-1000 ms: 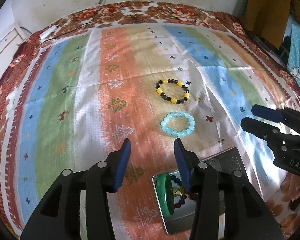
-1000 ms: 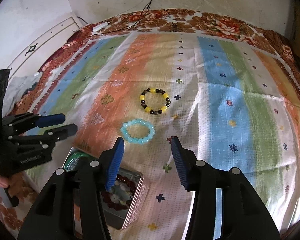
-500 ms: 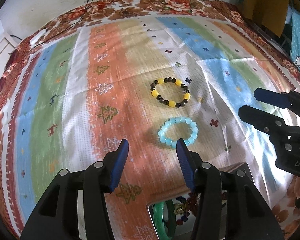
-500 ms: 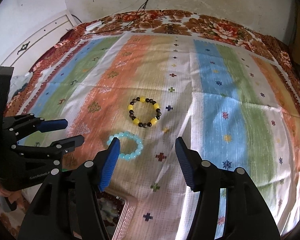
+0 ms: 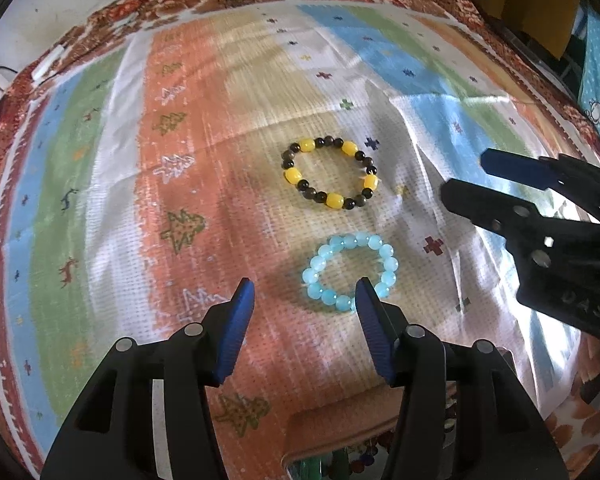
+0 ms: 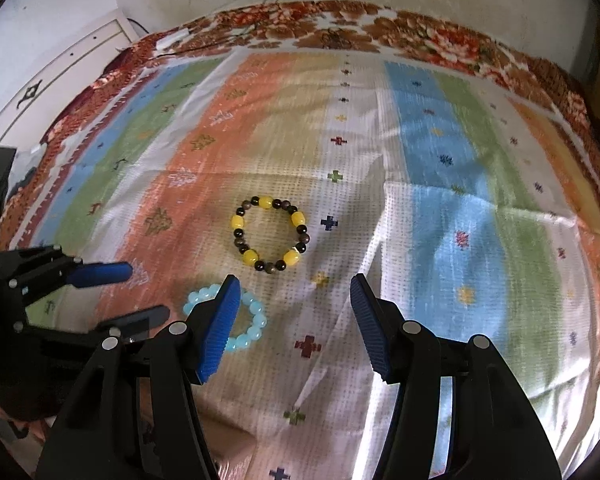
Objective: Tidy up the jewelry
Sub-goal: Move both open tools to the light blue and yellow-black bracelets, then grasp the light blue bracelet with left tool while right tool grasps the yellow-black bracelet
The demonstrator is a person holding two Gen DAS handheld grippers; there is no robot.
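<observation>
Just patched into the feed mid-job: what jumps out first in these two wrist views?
Two bead bracelets on the striped cloth: a yellow-and-black bracelet farther out and a light blue bracelet nearer, apart from each other. The left gripper hangs open just short of the blue one, and the right gripper is open too, near the yellow one. A jewelry tin peeks in at the left view's bottom edge.
</observation>
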